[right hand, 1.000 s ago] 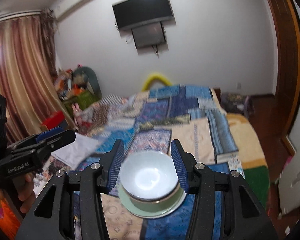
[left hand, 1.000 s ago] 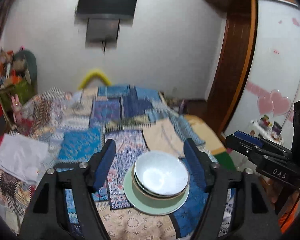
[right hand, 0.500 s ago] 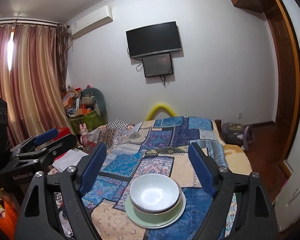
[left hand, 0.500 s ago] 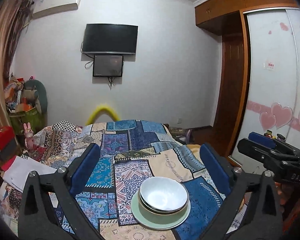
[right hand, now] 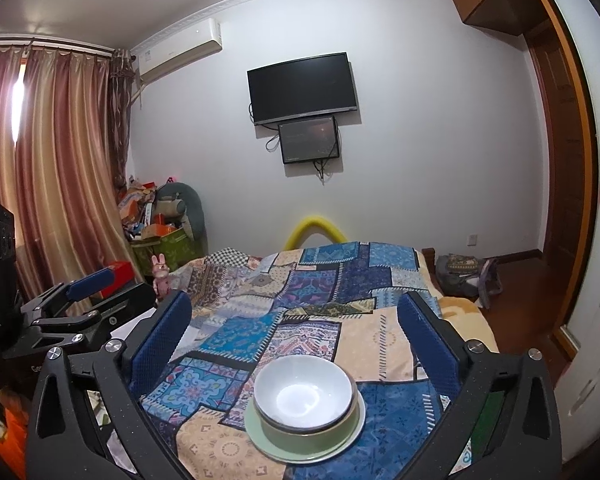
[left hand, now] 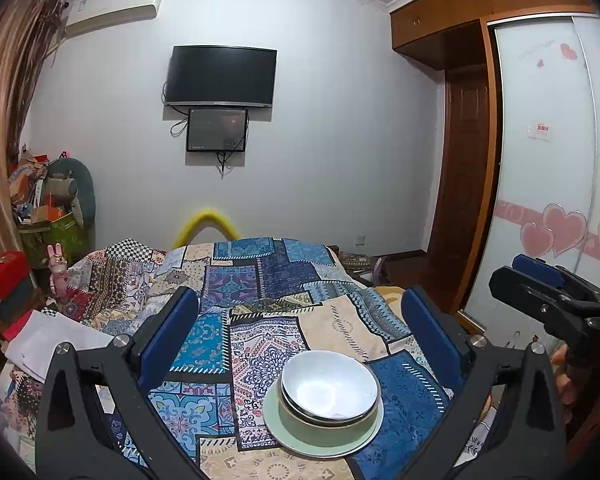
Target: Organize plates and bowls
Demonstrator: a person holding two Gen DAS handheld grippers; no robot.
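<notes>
A white bowl (left hand: 330,386) (right hand: 304,392) sits nested in an olive-green bowl (left hand: 300,420) (right hand: 312,436), and both stand on a pale green plate (left hand: 274,420) (right hand: 256,426) near the front of the patchwork bedspread (left hand: 260,280) (right hand: 340,276). My left gripper (left hand: 300,296) is open, hanging above and behind the stack with nothing touching its blue pads (left hand: 168,336). My right gripper (right hand: 294,300) has its jaws opening wide; the stack shows low between its fingers (right hand: 428,344), clear of both pads. Each gripper also shows at the edge of the other's view.
A white sheet of paper (left hand: 48,340) lies at the bed's left edge beside a red box (left hand: 4,276) and a pile of clutter (right hand: 160,220). A wardrobe with heart stickers (left hand: 548,200) stands on the right. A TV (right hand: 304,88) hangs on the far wall.
Both grippers opened from close around the bowls to wide apart. They drew back and up and tilted upward, so the stack now looks smaller and lower in both views.
</notes>
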